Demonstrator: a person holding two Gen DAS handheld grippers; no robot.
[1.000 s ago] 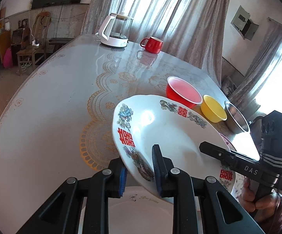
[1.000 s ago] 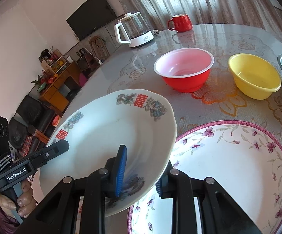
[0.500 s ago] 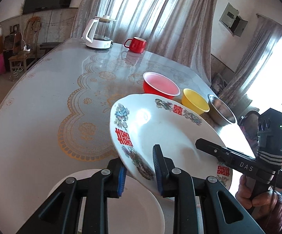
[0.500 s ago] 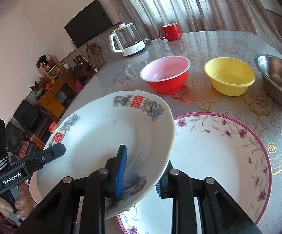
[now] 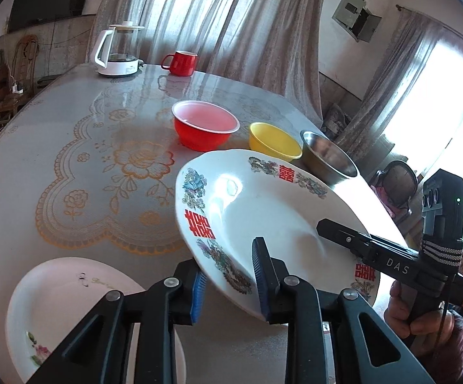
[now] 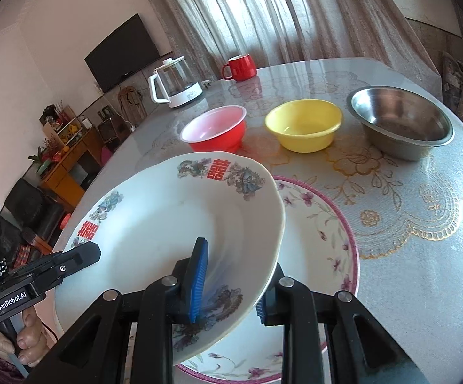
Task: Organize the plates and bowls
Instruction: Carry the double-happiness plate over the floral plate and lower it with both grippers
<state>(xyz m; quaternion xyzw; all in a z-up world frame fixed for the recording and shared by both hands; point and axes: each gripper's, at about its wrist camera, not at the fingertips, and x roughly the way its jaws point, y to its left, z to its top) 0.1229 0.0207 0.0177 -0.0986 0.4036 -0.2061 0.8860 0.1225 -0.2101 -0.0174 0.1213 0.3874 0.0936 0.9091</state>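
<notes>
Round table (image 5: 55,192) with a grey lace-pattern cover fills both views, curtains (image 5: 225,16) and bright windows behind it. White plate with red characters (image 5: 263,217) is held off the table, tilted, gripped at opposite rims by both claws. Left gripper (image 5: 228,284) pinches the near rim, one blue pad on the plate's face, the other under it; rim sits between the jaws. Right gripper (image 6: 228,284) pinches the opposite rim the same way, one pad on top, one beneath. Each gripper shows in the other's view, with a hand (image 5: 423,316) on its handle.

Under the held plate in the right wrist view lies a larger plate with a pink rim and purple flowers (image 6: 327,224), flat on the table. Left wrist view shows a smaller white plate with a pink flower (image 5: 55,304) flat on the table, near the left gripper.

Past the held plate, three bowls in a row, apart from each other: red bowl (image 6: 215,131), yellow bowl (image 6: 305,124), steel bowl (image 6: 401,121). At the far edge stand a glass kettle (image 6: 177,83) and a red mug (image 6: 241,67). TV (image 6: 122,51) on the wall, wooden shelf (image 6: 65,147) below it.
</notes>
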